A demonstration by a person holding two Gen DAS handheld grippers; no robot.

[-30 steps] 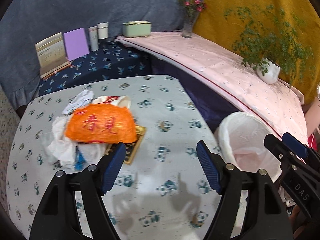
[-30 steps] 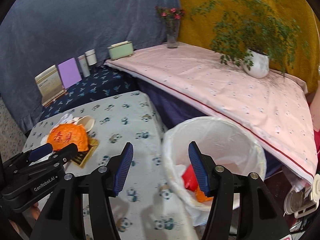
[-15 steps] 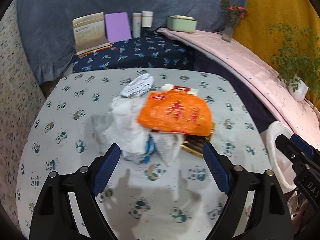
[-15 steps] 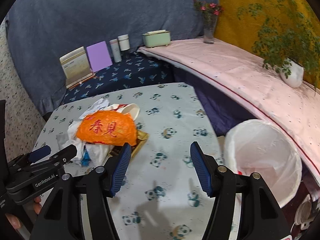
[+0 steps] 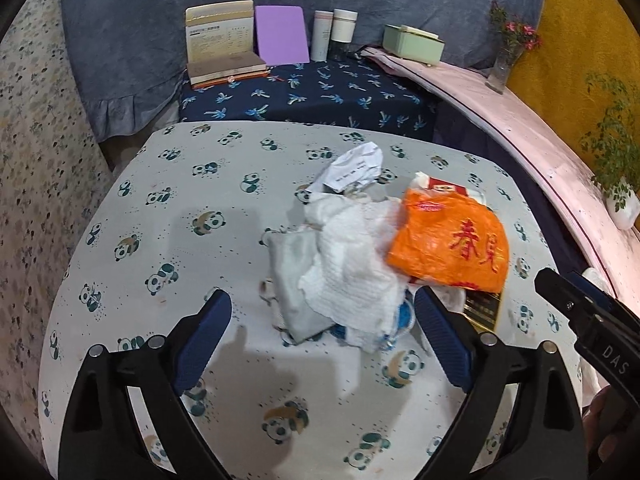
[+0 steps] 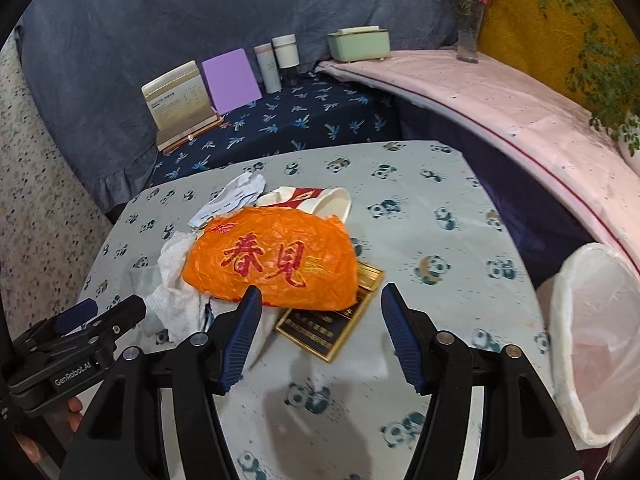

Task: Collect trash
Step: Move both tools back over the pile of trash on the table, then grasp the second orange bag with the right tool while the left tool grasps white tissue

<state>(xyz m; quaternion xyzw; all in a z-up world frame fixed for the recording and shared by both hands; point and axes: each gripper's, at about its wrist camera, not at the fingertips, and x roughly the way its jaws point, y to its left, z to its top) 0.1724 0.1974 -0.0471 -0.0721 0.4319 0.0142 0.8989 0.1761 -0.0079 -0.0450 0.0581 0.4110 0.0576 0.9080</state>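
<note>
Right now your left gripper (image 5: 322,314) is spreading wide, nothing pressed between its pads, with the crumpled white tissue (image 5: 352,256) just ahead. Your right gripper (image 6: 318,306) is also opening, empty, facing the orange bag (image 6: 272,256) lying over a black-and-gold box (image 6: 328,326). Beside the table stands the lined trash bin (image 6: 592,344).

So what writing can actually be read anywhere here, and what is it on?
"春見", in red, on the orange bag.
"GenRobot.AI" on the left gripper body, seen from the right wrist.
"DAS" on the right gripper body, seen from the left wrist.
Print on the upright cream box, crumpled paper, black-and-gold box and paper cup: too small or blurred.
</note>
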